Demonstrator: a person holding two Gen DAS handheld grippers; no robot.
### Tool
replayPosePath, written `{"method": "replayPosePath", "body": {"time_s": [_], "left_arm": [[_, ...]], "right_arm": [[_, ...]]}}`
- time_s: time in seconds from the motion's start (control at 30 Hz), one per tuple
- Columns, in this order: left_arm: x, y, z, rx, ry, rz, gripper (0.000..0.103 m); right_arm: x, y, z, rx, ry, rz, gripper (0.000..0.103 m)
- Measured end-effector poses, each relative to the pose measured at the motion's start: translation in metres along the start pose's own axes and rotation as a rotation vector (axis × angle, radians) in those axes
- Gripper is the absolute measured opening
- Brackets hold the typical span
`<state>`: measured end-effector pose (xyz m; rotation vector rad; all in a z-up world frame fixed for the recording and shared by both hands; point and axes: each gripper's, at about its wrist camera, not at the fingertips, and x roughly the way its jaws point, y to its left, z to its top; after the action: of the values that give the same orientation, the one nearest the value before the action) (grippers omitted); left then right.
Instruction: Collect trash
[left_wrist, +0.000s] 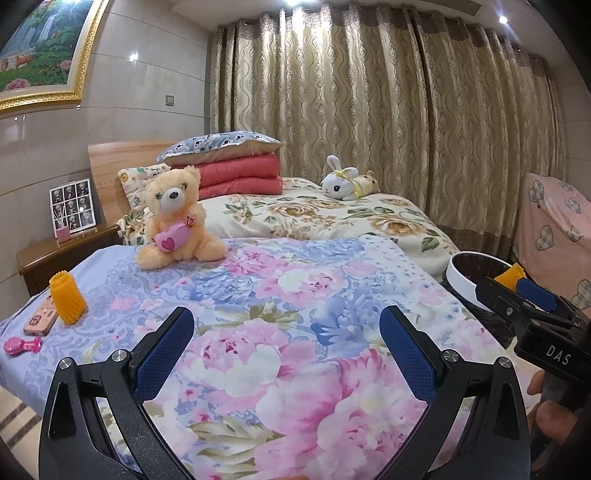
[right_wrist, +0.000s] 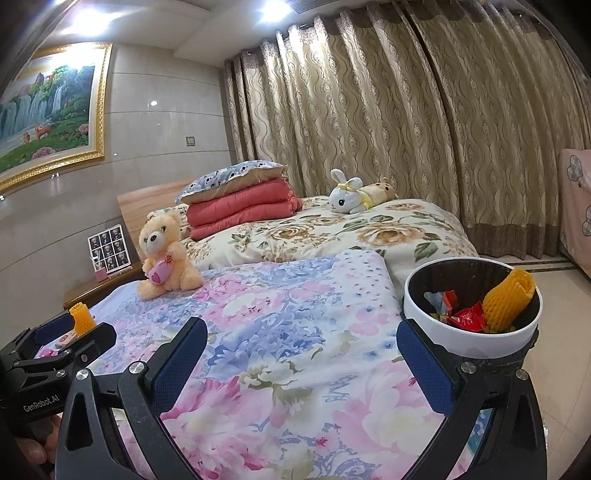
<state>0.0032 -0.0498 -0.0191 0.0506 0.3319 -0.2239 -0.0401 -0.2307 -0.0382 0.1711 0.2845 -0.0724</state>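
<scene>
An orange foam fruit net (left_wrist: 67, 297) stands upright on the floral quilt (left_wrist: 295, 295) at the bed's left edge; it also shows in the right wrist view (right_wrist: 82, 318). A white-rimmed bin (right_wrist: 469, 336) stands beside the bed's right edge. It holds a second orange foam net (right_wrist: 508, 300) and red wrappers (right_wrist: 467, 318). My left gripper (left_wrist: 286, 349) is open and empty above the quilt. My right gripper (right_wrist: 301, 363) is open and empty, its right finger just in front of the bin. In the left wrist view the right gripper (left_wrist: 517, 295) partly hides the bin (left_wrist: 461, 275).
A pink phone (left_wrist: 40, 316) and a pink toy (left_wrist: 22, 346) lie near the foam net. A teddy bear (left_wrist: 177, 218) sits on the quilt. Folded red blankets (left_wrist: 240, 173), a pillow and a plush rabbit (left_wrist: 341, 181) lie farther back. A wooden nightstand (left_wrist: 59, 251) is at left.
</scene>
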Motion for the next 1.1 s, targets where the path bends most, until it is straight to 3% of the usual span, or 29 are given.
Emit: {"method": "replayPosePath", "body": {"time_s": [1.1], "left_arm": [[-0.0033, -0.0011, -0.0019, 0.003, -0.002, -0.010, 0.103]], "right_arm": [[-0.0045, 0.0050, 0.0010, -0.015, 0.000, 0.004, 0.103]]}}
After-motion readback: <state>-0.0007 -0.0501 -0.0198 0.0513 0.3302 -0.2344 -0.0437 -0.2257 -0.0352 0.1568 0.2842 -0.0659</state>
